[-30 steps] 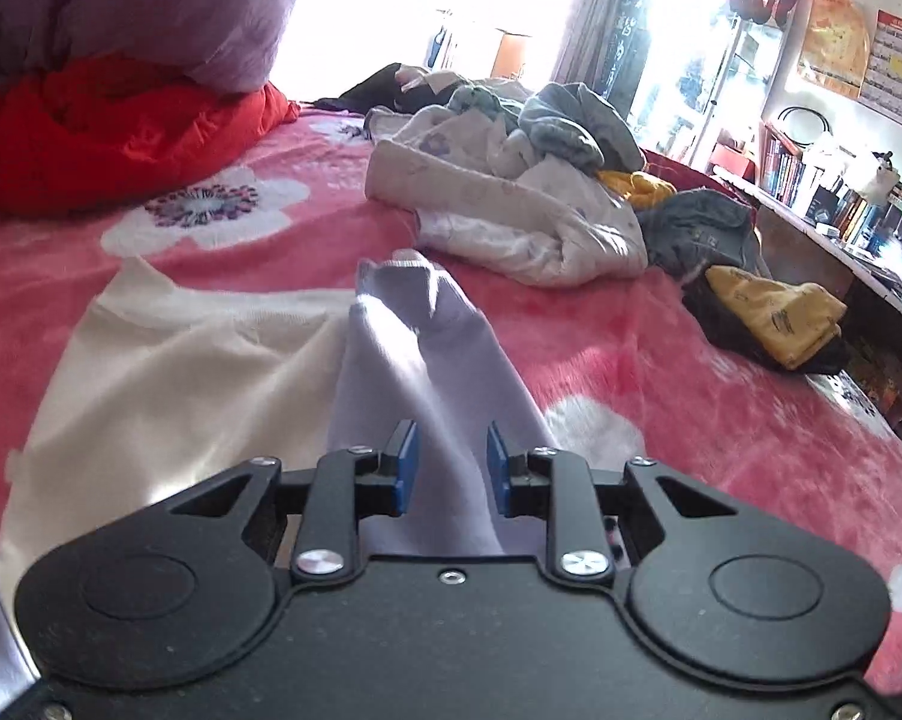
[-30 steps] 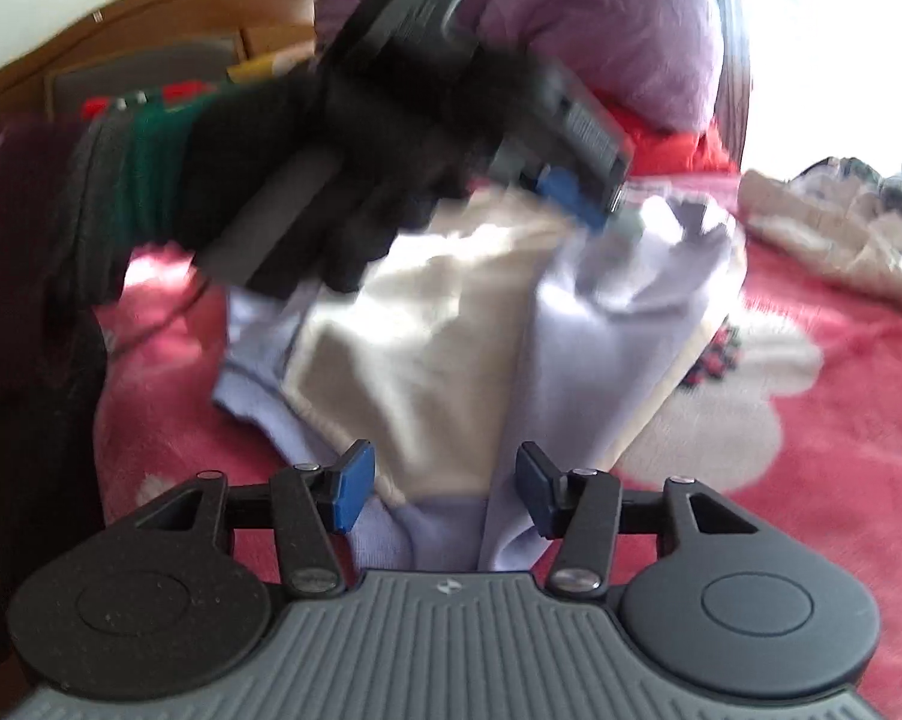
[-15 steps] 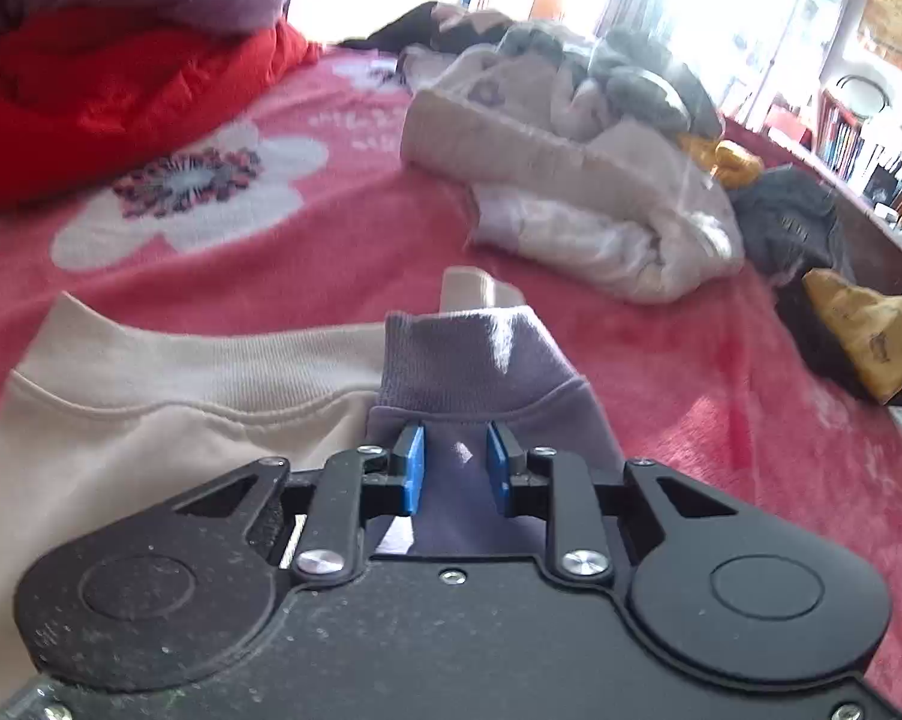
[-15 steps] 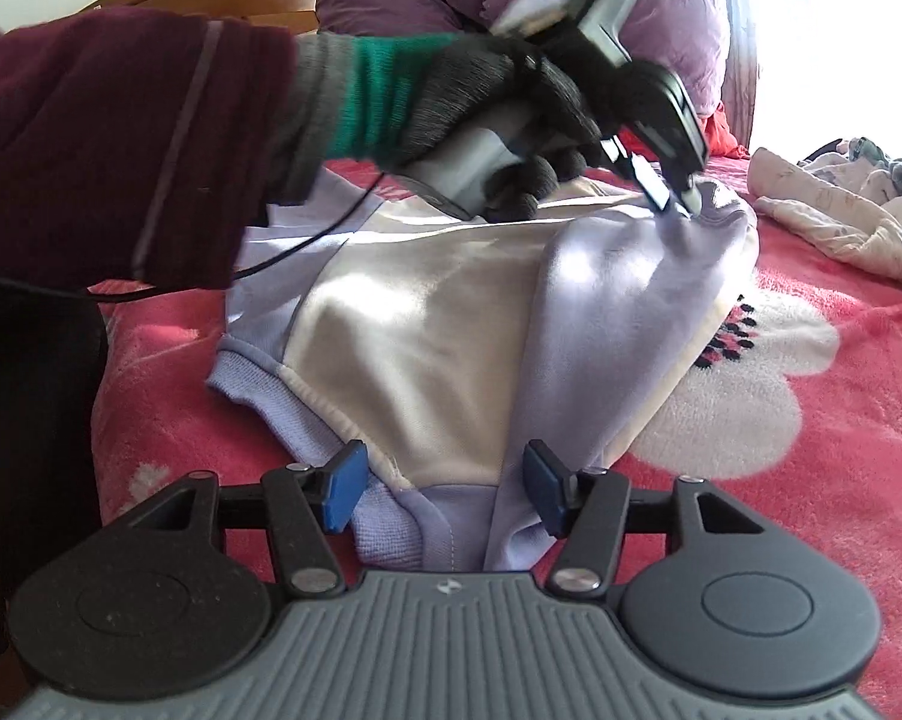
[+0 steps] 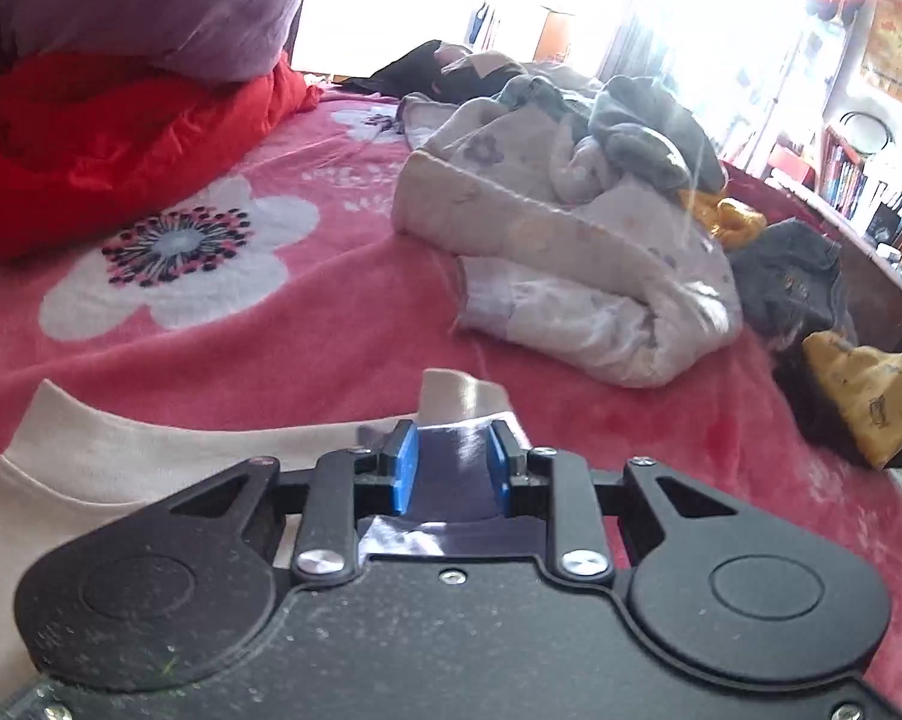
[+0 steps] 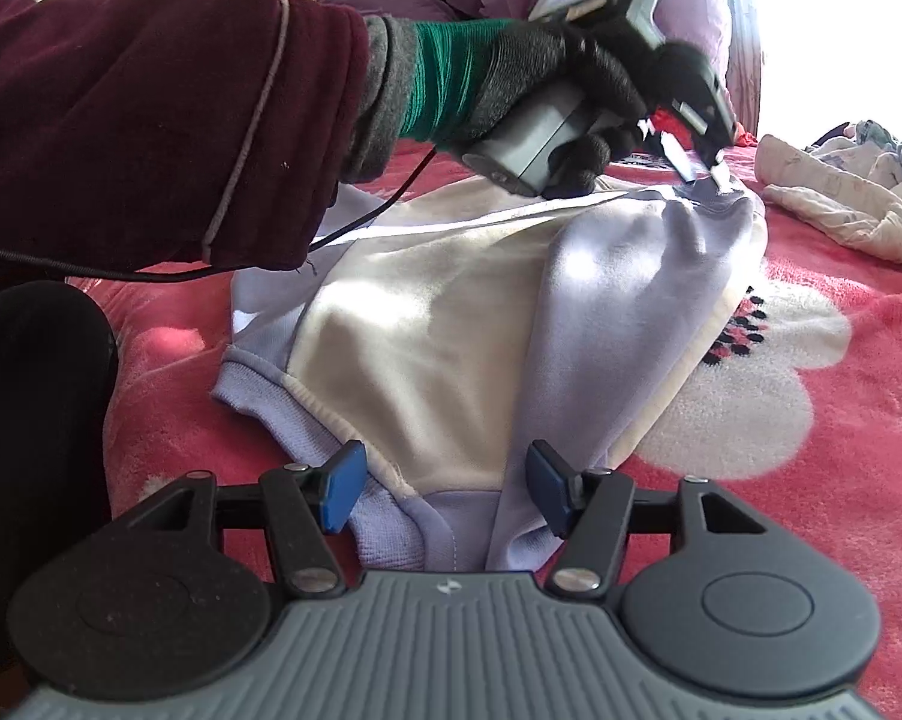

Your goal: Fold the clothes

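Right, nearest me my right gripper (image 6: 445, 495) hovers with jaws parting around the hem of the cream-and-lilac sweatshirt (image 6: 451, 324) spread on the pink floral blanket (image 6: 811, 480). Farther on, my left gripper (image 5: 449, 465) clamps its lilac cuff (image 5: 451, 468); beyond lies a heap of clothes (image 5: 571, 228).

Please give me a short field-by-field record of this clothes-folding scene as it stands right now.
surface: red floral blanket
garment: cream and lilac sweatshirt, lying flat
left gripper: shut on the lilac sleeve cuff
right gripper: open, over the sweatshirt's hem
left hand: dark glove
unfolded pile: beyond the sweatshirt
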`<state>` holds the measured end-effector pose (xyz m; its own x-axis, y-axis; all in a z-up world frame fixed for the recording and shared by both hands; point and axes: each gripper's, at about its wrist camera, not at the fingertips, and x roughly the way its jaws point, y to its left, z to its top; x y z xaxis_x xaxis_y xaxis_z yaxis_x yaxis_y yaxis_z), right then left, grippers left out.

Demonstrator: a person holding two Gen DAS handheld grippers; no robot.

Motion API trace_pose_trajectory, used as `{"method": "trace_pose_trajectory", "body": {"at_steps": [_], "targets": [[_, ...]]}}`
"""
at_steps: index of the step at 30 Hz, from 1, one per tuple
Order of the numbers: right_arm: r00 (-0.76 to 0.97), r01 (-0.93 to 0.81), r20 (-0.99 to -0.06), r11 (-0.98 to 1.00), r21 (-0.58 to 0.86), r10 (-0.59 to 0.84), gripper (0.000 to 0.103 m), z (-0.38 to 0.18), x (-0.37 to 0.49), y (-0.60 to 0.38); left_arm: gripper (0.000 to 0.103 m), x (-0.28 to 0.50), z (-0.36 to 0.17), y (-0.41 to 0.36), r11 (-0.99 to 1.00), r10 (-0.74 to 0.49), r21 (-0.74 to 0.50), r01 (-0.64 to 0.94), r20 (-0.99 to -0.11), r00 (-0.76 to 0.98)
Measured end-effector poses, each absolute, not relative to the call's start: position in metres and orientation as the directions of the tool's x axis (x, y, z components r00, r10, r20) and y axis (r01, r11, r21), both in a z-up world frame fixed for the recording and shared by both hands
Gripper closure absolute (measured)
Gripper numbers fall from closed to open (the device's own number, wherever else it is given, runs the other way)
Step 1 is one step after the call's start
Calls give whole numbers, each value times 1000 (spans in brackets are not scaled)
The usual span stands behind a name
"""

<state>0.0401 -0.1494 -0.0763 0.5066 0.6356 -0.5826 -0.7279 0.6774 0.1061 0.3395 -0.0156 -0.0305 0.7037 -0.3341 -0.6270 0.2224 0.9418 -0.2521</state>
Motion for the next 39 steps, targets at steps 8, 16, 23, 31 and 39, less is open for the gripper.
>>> {"method": "trace_pose_trajectory", "body": {"at_steps": [8,16,23,31,39], "targets": [[503,-728,-576,675,118,644,43,-77,42,-151,77,316,-22,-29,964,-252,-99,247,-636,730],[543,-702,-512,694,158,666,44,-64,36,-167,60,197,1,66,978,-167,-205,48,-615,771],[610,-615,-478,758,217,632,44,-52,30,-191,58,86,-10,168,858,-25,-425,-289,-596,803],[636,-506,-528,820,266,563,43,-59,30,-200,58,46,-45,242,660,90,-549,-513,-620,780],[625,-398,-531,819,413,572,43,-63,31,-214,61,37,-78,304,507,115,-658,-557,-588,800]]}}
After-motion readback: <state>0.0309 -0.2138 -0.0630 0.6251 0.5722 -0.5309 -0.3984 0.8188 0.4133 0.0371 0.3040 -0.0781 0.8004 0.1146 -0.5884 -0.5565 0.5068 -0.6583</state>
